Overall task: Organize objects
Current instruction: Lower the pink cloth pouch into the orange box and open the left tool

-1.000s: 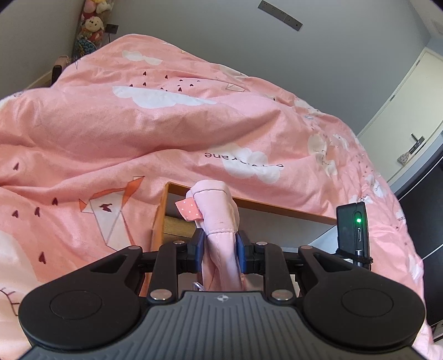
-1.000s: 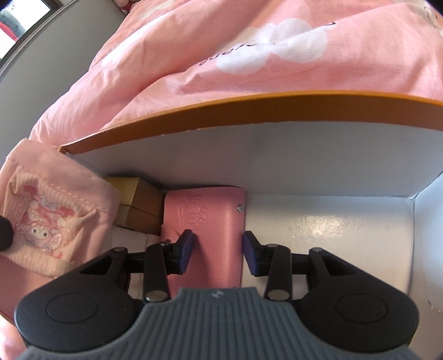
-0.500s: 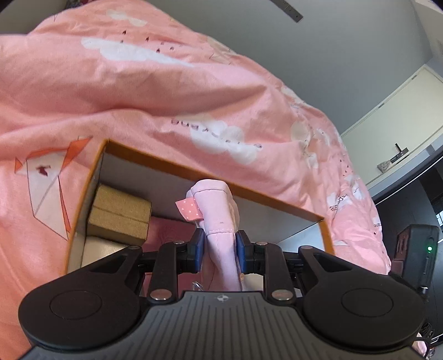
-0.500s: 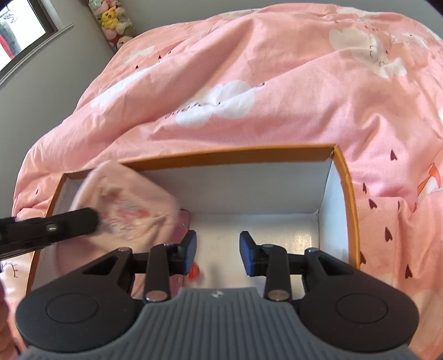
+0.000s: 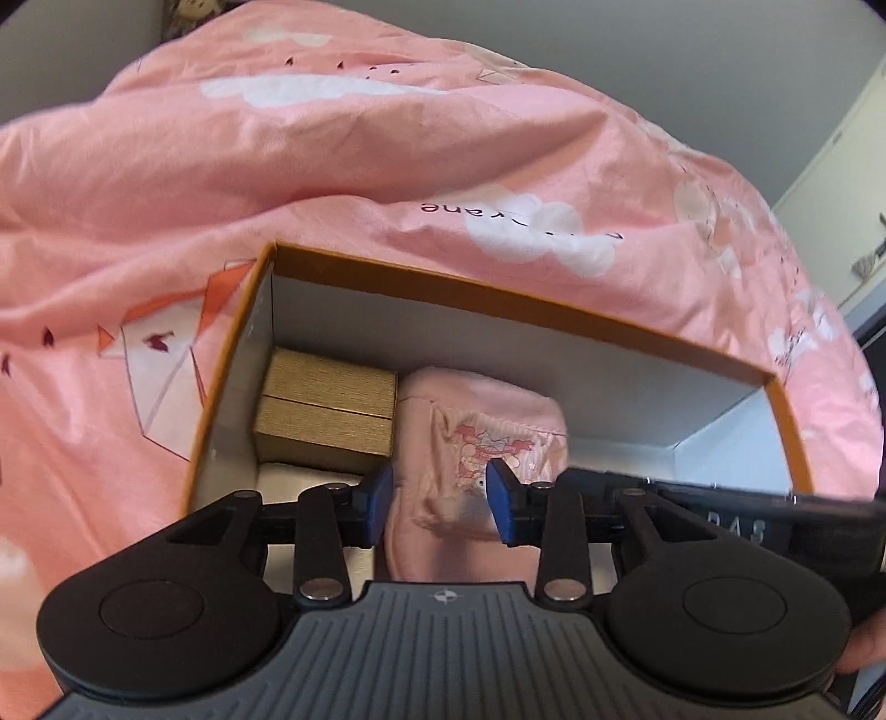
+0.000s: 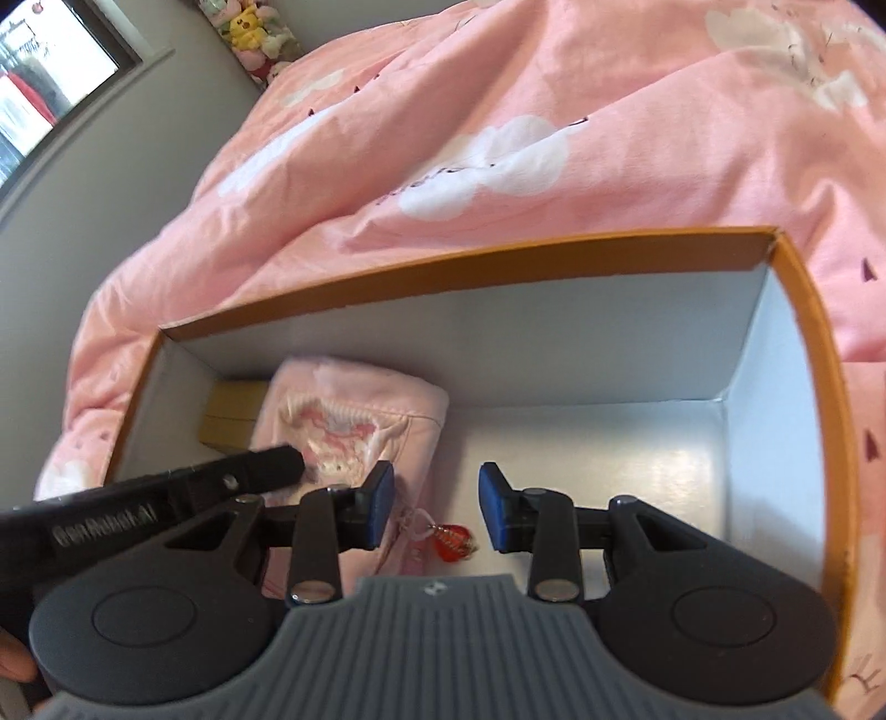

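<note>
Pink cloud-print duvet [image 5: 343, 183] surrounds orange-rimmed box [image 5: 498, 302], white inside. Nearest me, left gripper [image 5: 440, 495] has jaws spread, nothing clamped; pink fabric pouch [image 5: 476, 437] with cartoon print lies between and beyond blue pads, on box floor. Right gripper [image 6: 436, 509] also spread wide, holding nothing; small red charm [image 6: 454, 541] on pouch string lies on floor between its pads. Farther in, gold cardboard box [image 5: 326, 407] sits in left back corner, touching pouch side. Plush toys [image 6: 252, 30] by far wall.
</note>
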